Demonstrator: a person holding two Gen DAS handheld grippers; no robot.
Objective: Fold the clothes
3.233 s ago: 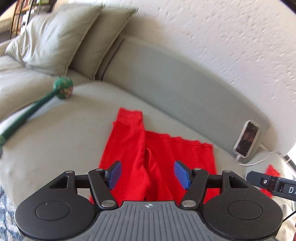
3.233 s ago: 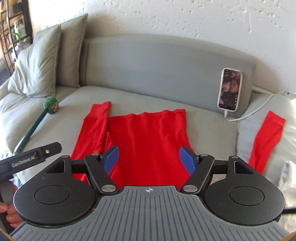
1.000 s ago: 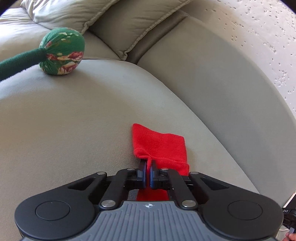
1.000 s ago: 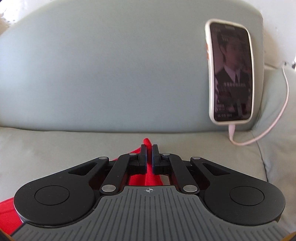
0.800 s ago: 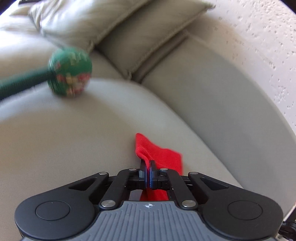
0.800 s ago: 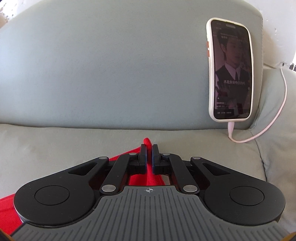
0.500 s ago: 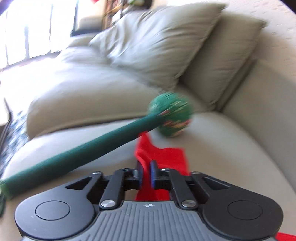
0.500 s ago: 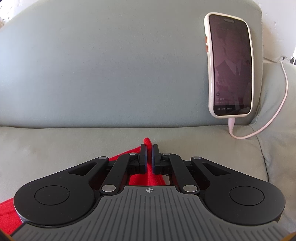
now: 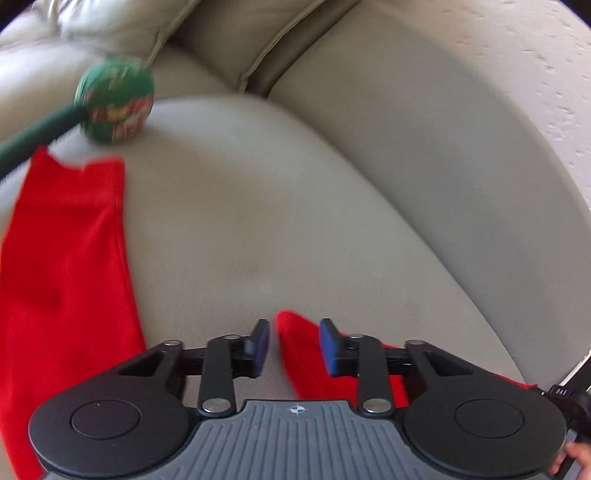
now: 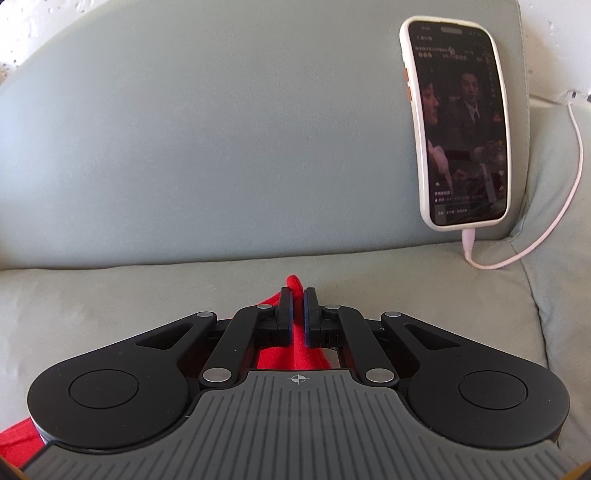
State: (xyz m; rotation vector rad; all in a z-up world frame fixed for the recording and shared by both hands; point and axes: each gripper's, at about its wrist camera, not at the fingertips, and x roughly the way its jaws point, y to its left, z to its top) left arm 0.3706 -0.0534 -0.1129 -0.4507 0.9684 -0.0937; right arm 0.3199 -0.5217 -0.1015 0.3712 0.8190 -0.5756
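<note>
Fingers of the left gripper have just been opening and stand parted, a red fold between them but untouched by the pads. Left of them the red garment sleeve runs lengthwise away toward the green ball; a second ago they pinched it. Rightward, the right gripper stays clenched on a red corner, near the phone.

sofa: grey-green, seat under me, backrest ahead | cushions: two, at the sofa's back-left corner | mallet: green ball-headed, blurred, on the seat near its left edge | phone: upright against the backrest's right end, screen lit | cable: plugged in below, looping right
</note>
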